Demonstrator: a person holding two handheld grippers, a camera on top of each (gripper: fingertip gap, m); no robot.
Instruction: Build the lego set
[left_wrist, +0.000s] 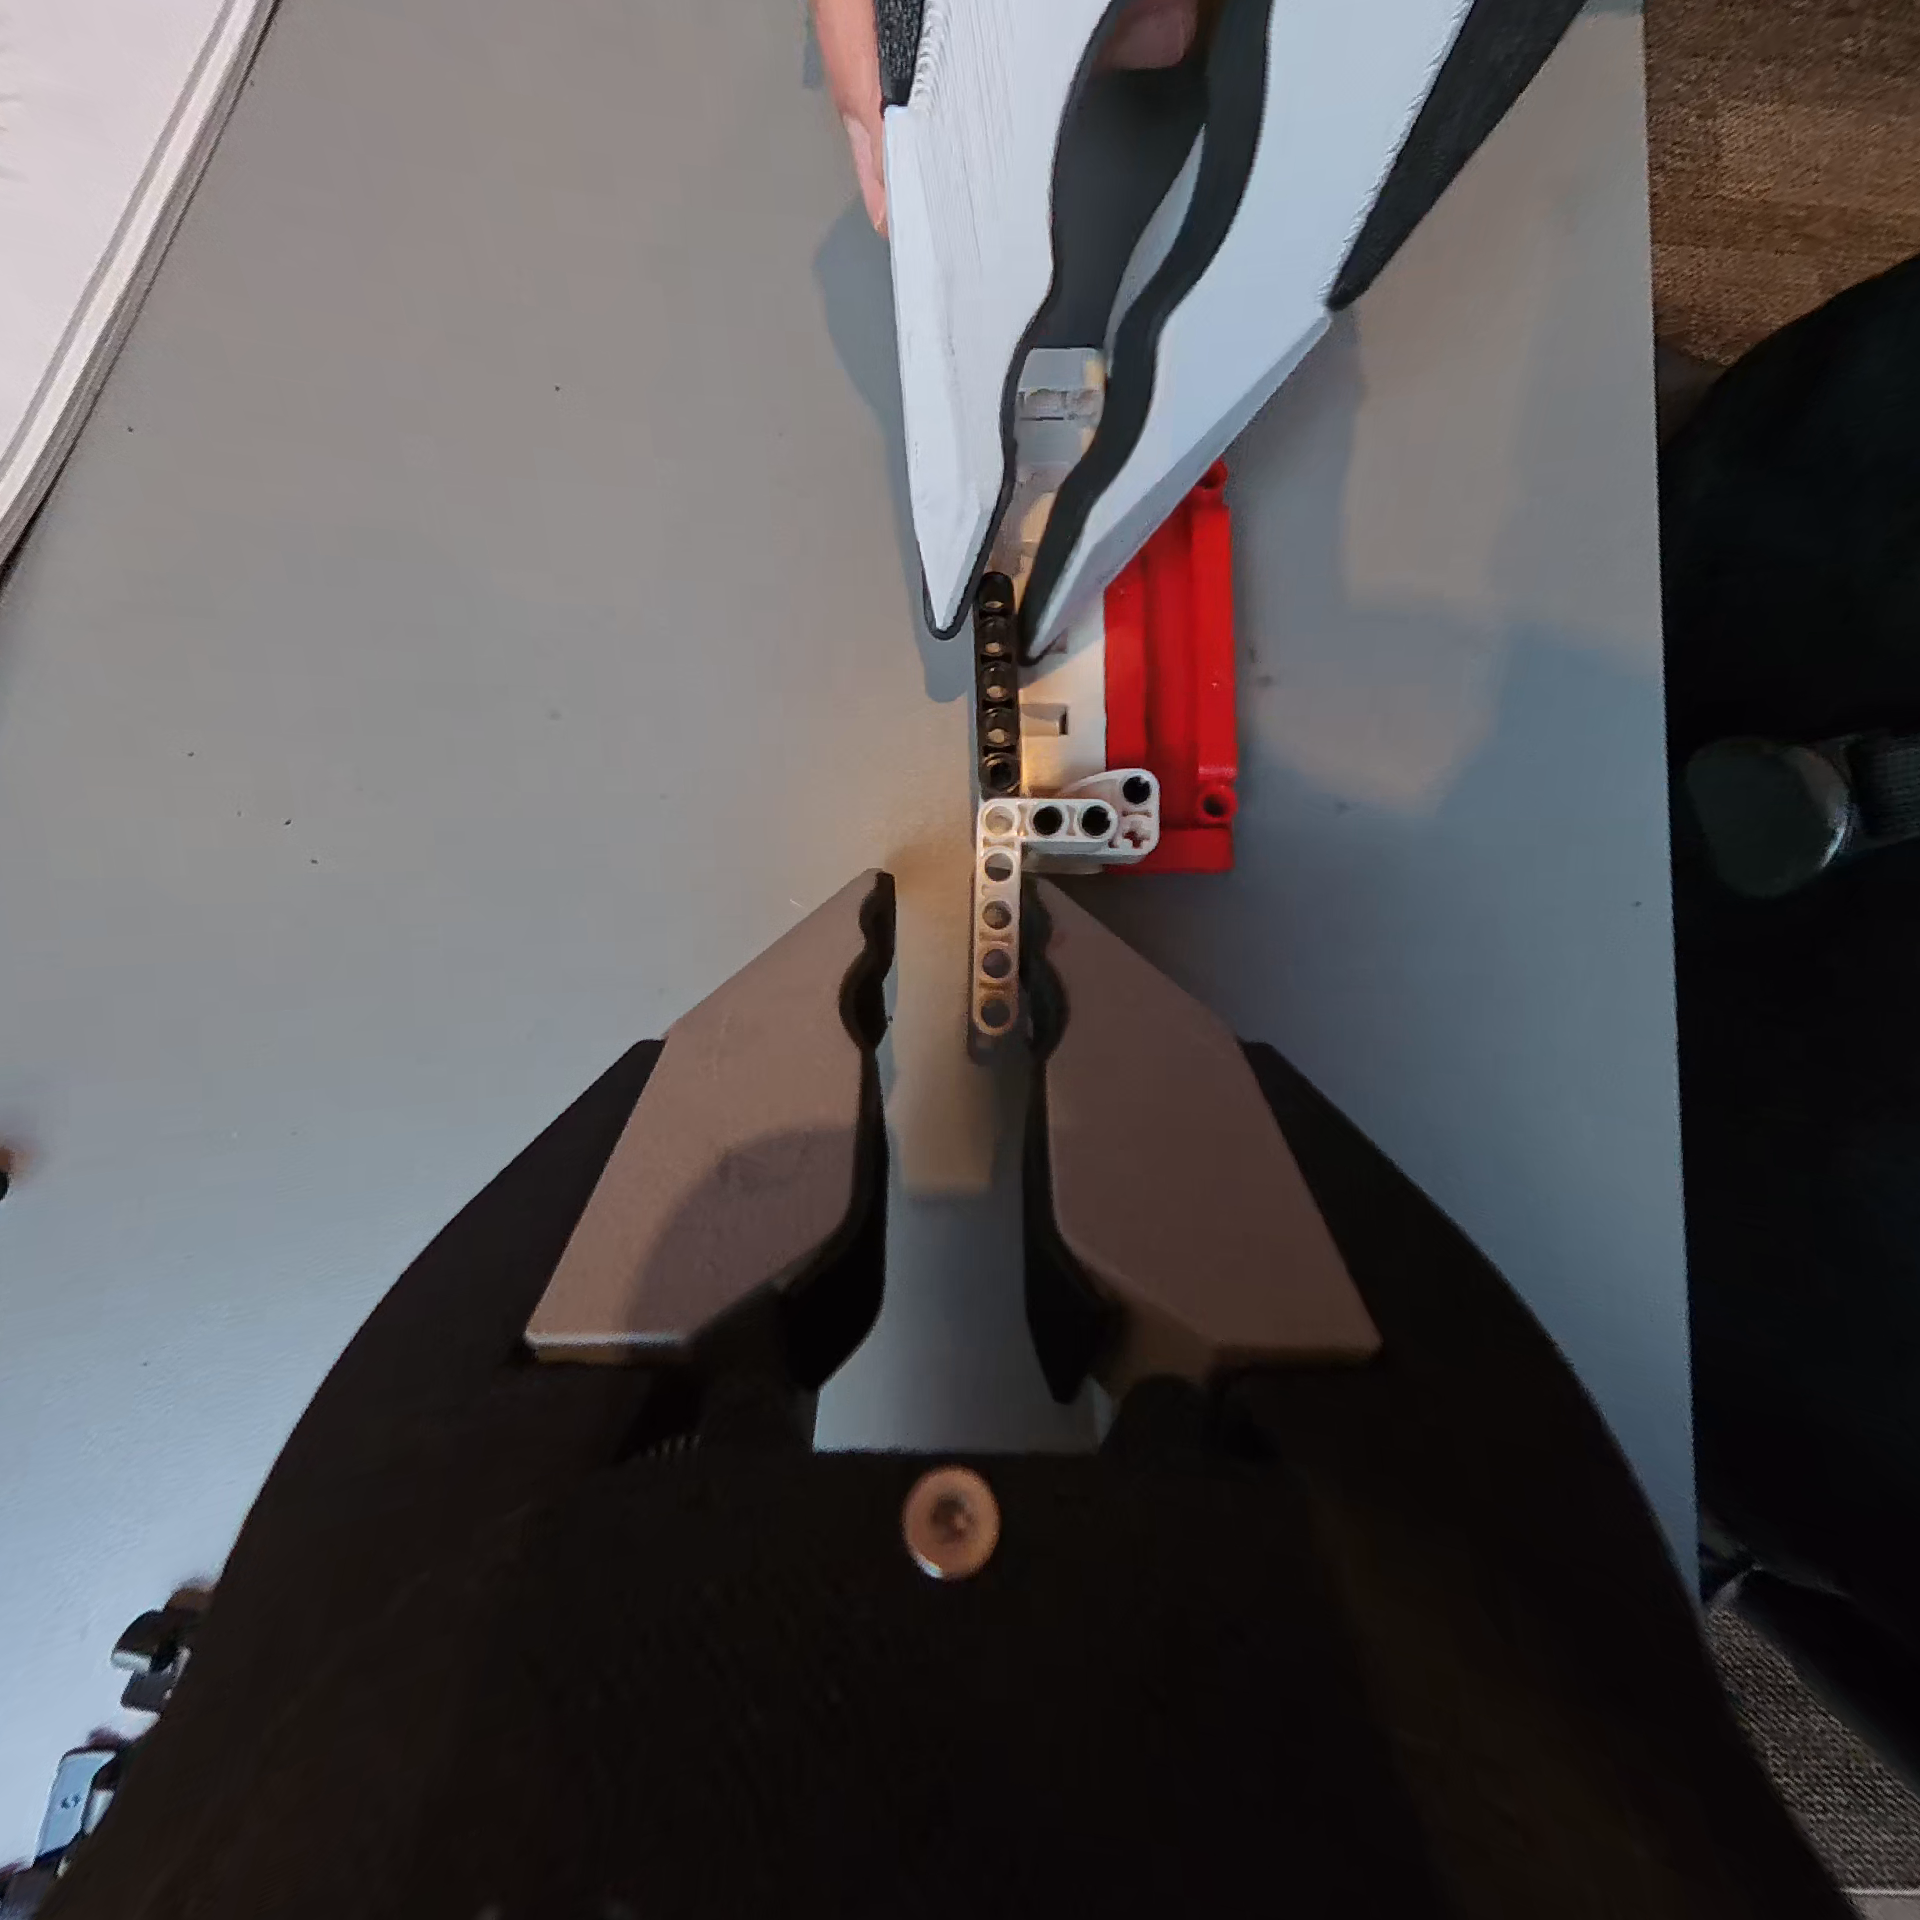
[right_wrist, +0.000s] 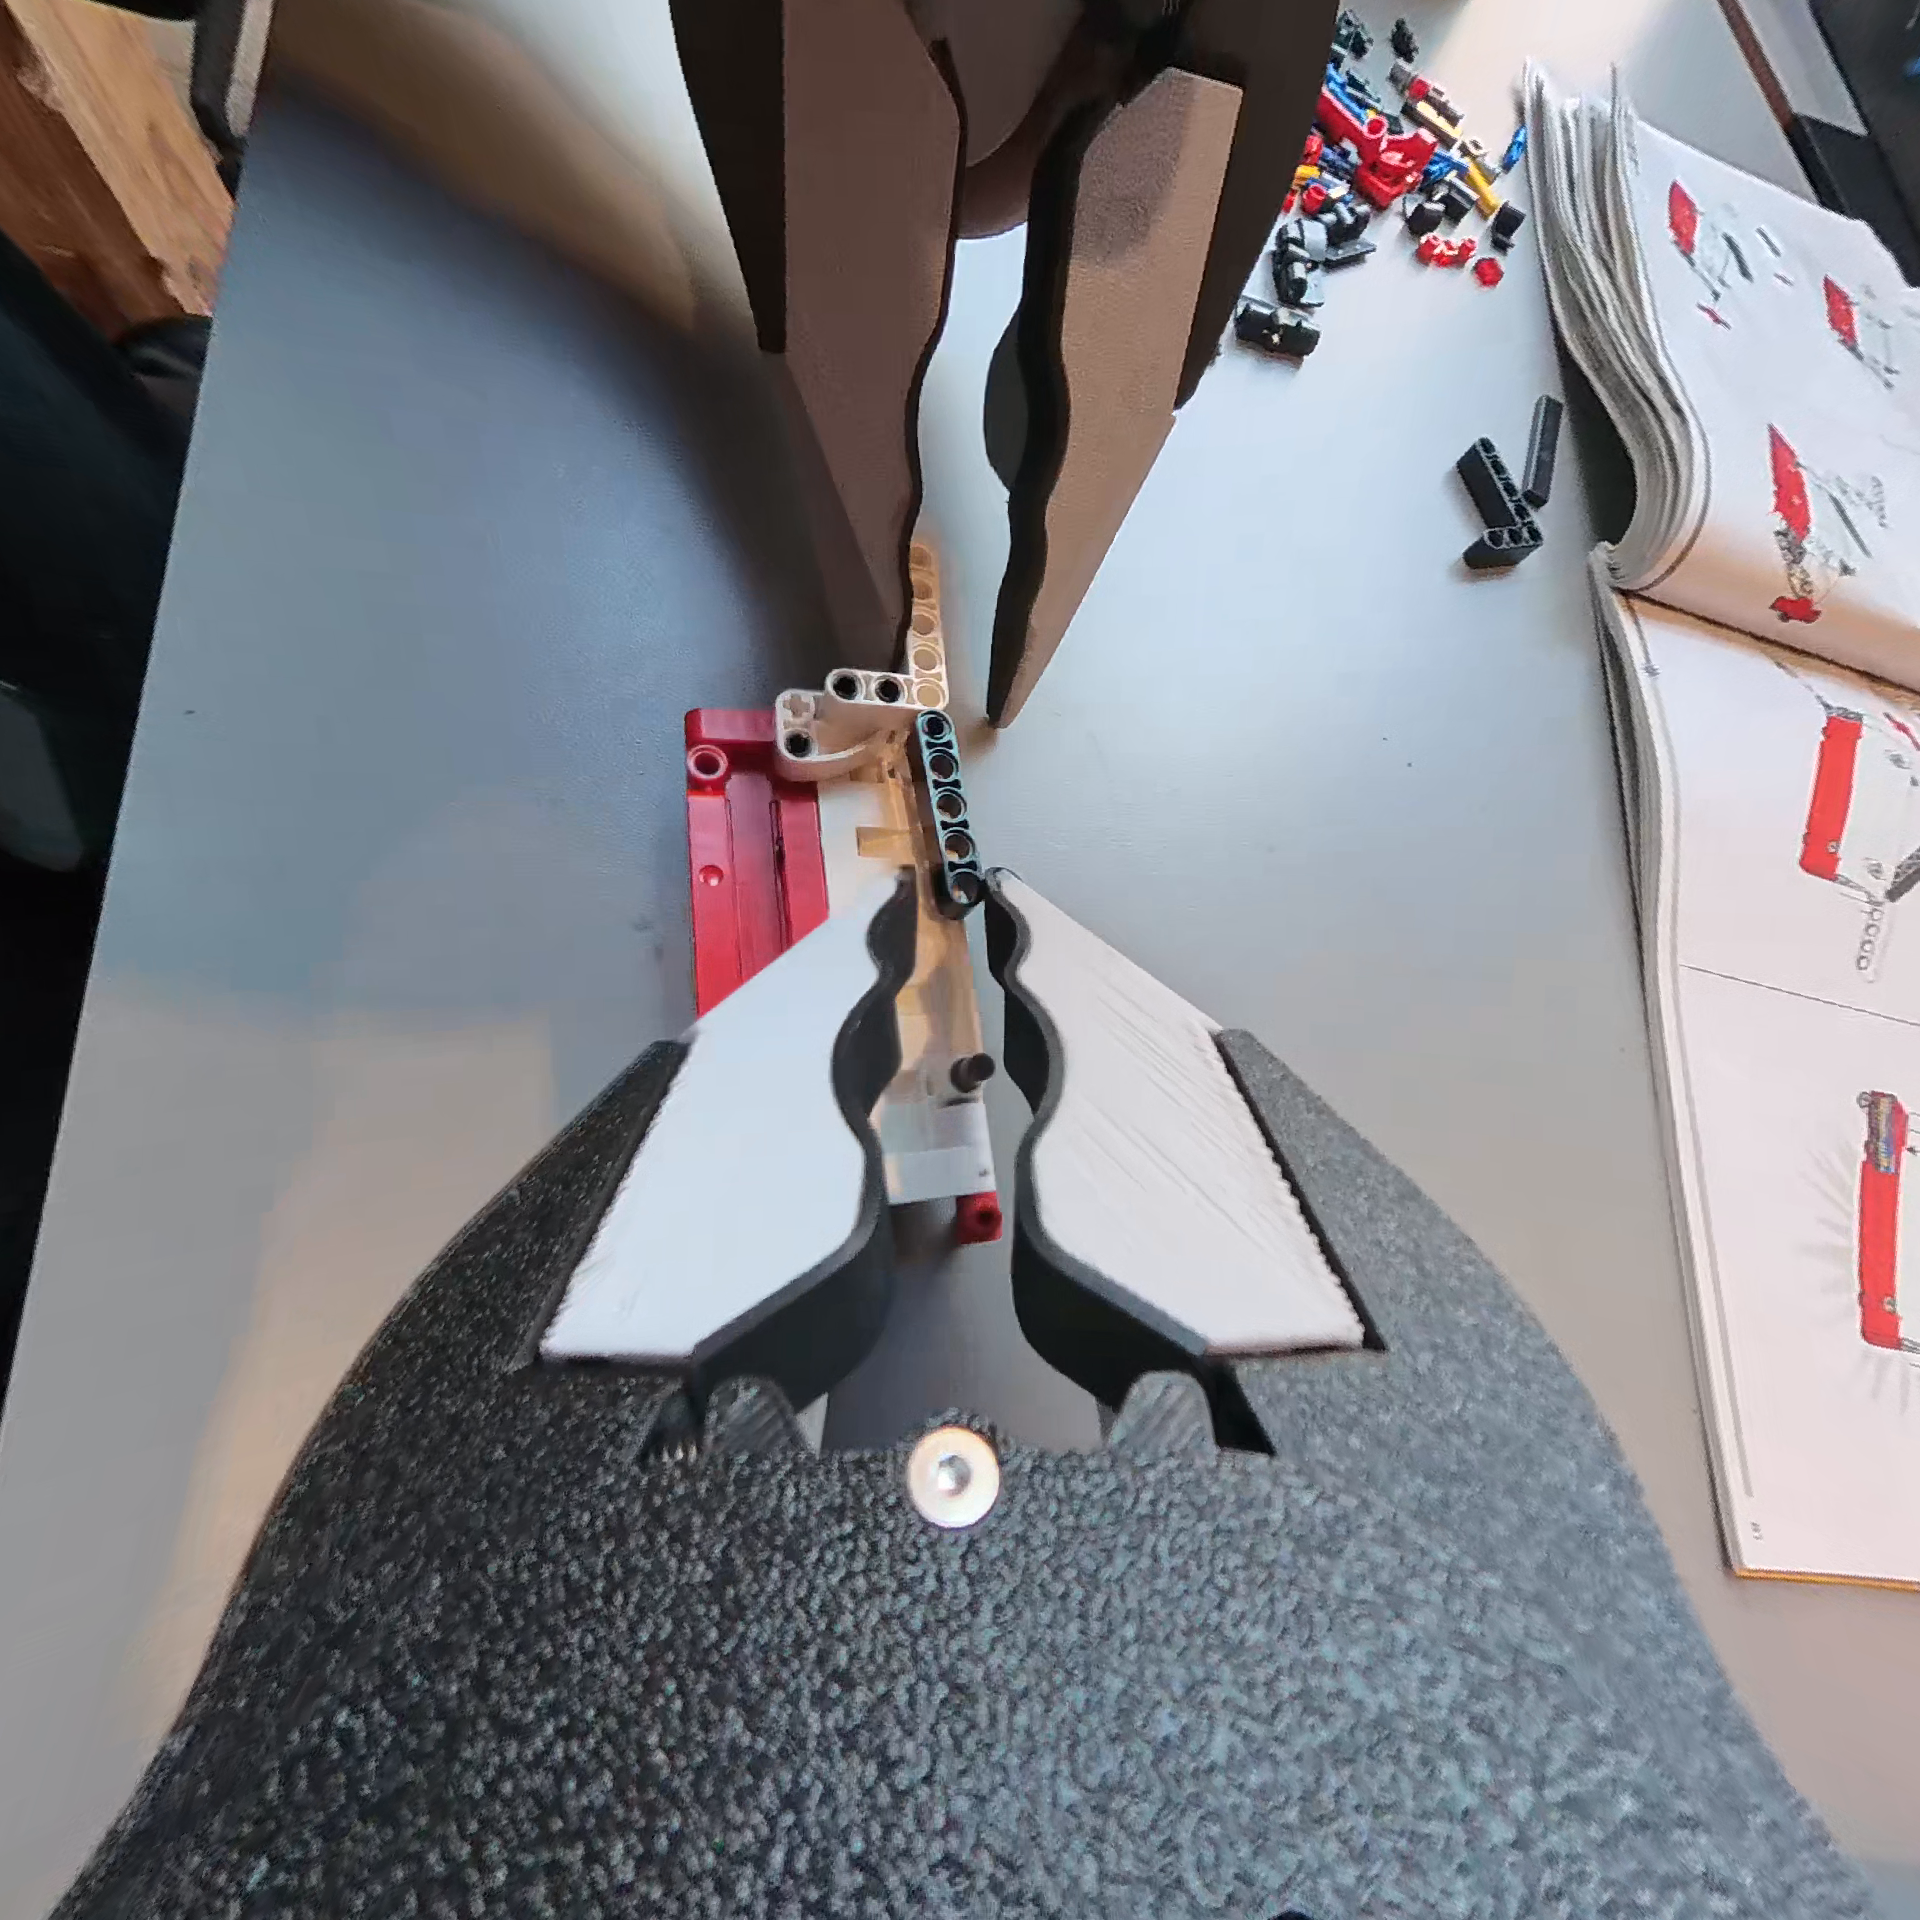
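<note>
A grey bench carries an open instruction booklet along one edge. Mid-bench lies the red-and-white lego assembly. The right gripper holds its black beam in narrow jaws; the left gripper, jaws parted, straddles the white beam.

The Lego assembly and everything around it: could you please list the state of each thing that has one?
Lego assembly: lying flat on the table, partly built.
White beam: between the left claw's fingers, touching one only.
Black beam: tilted, one end at the right claw's tips.
Left claw: open.
Right claw: cannot tell.
Instruction booklet: open.
Loose pieces: piled, unused.
</note>
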